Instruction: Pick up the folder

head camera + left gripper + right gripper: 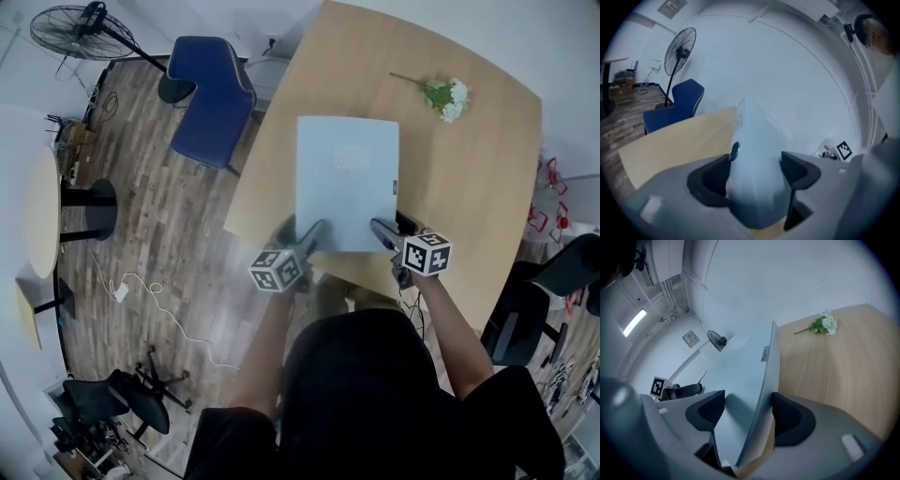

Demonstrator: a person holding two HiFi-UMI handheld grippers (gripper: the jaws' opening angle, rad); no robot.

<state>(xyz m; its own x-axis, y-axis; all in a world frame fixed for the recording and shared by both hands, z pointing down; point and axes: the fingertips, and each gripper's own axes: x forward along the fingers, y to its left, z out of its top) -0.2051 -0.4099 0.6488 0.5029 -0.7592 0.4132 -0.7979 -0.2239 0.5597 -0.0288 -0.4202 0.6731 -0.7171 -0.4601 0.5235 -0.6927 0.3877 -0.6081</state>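
A pale blue-grey folder [347, 183] hangs flat over the near part of the wooden table [469, 206], held by its near edge. My left gripper [314, 234] is shut on the folder's near left corner. My right gripper [384, 232] is shut on the near right corner. In the left gripper view the folder [757, 154] fills the gap in the left gripper [754, 176] and rises away over the table [670, 145]. In the right gripper view the folder [740, 376] is seen almost edge-on in the right gripper [746, 416], raised above the table [834, 371].
A sprig of white flowers [445, 97] lies at the table's far right, also in the right gripper view as flowers [822, 325]. A blue chair [214, 98] and a standing fan [80, 30] are beyond the table's left side. A black office chair [553, 281] stands at the right.
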